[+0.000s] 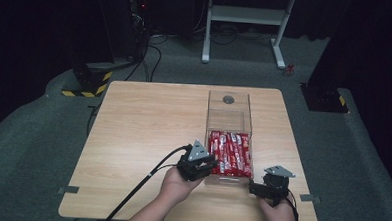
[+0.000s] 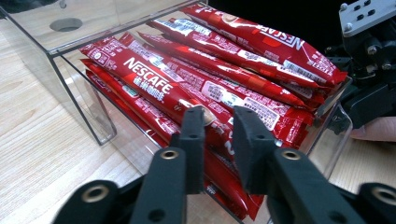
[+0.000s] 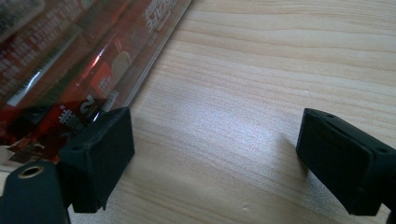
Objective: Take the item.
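Sachets of red instant coffee fill the near half of the clear box, right of centre in the high view; the left gripper reaches in from the box's left, the right gripper rests at its lower right corner.

Left gripper view: narrowed jaws straddle the top sachet near its end, pads apparently not yet pressing. Closing there could pinch two sachets together, or slip off the glossy wrapper.

Right gripper view: jaws spread wide over bare table, gripping nothing, the left pad beside the box wall.
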A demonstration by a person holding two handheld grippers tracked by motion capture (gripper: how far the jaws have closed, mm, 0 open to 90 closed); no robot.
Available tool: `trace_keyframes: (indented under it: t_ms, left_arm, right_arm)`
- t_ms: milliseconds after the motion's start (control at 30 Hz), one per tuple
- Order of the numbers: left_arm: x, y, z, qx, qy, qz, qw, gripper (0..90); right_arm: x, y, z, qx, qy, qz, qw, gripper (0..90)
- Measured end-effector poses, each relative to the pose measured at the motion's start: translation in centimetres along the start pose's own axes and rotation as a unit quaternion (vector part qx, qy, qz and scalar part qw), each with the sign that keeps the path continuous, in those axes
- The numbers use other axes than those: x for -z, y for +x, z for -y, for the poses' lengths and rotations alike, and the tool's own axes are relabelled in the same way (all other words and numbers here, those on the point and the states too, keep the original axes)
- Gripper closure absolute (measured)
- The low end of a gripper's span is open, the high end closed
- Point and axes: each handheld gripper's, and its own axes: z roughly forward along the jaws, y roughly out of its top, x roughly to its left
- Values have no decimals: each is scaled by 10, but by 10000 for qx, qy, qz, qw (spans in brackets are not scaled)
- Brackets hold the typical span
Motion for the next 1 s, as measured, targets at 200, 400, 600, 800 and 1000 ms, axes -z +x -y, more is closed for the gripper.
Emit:
trace_keyframes:
  t_ms: [200,400,600,800,1000]
  left_arm:
    - [0,0,1,37,-2,55,10000,831]
    - [-2,1,3,126,-26,119,9998,883]
    - [0,0,4,154,-109,99,9998,900]
    - [9,1,3,207,-271,133,9993,900]
    - [19,4,5,276,-450,123,9985,900]
  right_arm:
    - [0,0,0,6,-2,3,10000,113]
    - [0,0,0,10,-3,5,10000,113]
    - [0,0,0,7,-1,3,10000,113]
    - [0,0,0,6,-1,3,10000,113]
    - [0,0,0,5,-1,4,10000,113]
